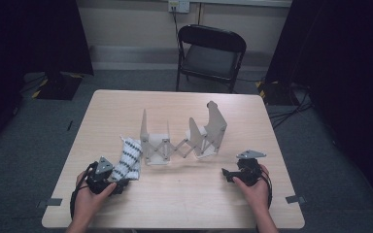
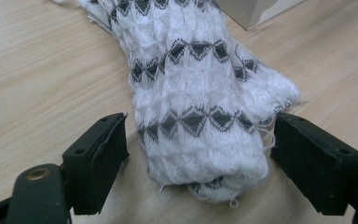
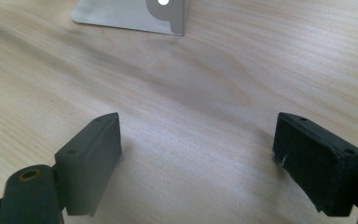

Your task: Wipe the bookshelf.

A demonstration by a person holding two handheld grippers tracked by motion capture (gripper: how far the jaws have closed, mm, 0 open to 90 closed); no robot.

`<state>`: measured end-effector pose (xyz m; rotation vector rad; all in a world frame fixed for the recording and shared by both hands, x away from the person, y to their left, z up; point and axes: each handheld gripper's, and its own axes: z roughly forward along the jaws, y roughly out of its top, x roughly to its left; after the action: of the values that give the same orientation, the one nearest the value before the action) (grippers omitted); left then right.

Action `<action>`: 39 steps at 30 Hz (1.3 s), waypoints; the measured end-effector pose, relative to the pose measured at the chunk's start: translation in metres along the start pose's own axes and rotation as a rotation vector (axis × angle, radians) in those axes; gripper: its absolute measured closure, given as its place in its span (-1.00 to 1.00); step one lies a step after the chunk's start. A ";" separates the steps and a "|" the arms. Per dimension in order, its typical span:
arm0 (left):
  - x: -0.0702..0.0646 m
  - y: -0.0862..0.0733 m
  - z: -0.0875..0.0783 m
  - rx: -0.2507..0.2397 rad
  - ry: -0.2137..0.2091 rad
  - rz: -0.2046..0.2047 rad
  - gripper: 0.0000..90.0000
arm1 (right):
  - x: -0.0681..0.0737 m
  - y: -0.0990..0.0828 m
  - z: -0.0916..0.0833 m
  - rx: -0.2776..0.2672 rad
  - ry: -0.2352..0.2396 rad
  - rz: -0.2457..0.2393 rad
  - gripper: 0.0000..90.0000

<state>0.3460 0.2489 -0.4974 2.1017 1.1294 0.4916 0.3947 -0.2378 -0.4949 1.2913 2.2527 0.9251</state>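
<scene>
A folded white knit cloth with black diamond bands point(image 1: 129, 159) lies on the table left of centre. My left gripper point(image 1: 118, 184) sits at its near end, open. In the left gripper view the cloth point(image 2: 200, 107) reaches down between the two black jaws, which stand on either side of it without touching. A white expanding rack with upright panels and a scissor link point(image 1: 182, 138) stands in the table's middle. My right gripper point(image 1: 227, 174) rests open near the front right, with bare wood between its jaws point(image 3: 196, 158). A corner of the rack's base point(image 3: 135, 14) shows ahead of it.
The light wooden table point(image 1: 184, 204) has its front edge close to my hands. A black folding chair point(image 1: 209, 56) stands beyond the far edge. Dark curtains and cables flank the floor at both sides.
</scene>
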 end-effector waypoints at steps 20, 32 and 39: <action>0.003 -0.003 0.002 -0.021 -0.020 0.004 -0.67 | 0.030 0.057 -0.047 -0.034 0.121 -0.072 -0.44; 0.003 -0.003 0.002 -0.023 -0.021 0.003 -0.67 | 0.051 0.085 -0.057 -0.027 0.129 -0.139 -0.41; 0.003 -0.003 0.002 -0.023 -0.020 0.003 -0.67 | 0.062 0.098 -0.063 -0.043 0.135 -0.129 -0.40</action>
<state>0.3473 0.2518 -0.5008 2.0844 1.1038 0.4815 0.3852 -0.1712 -0.3810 1.0808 2.3728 1.0353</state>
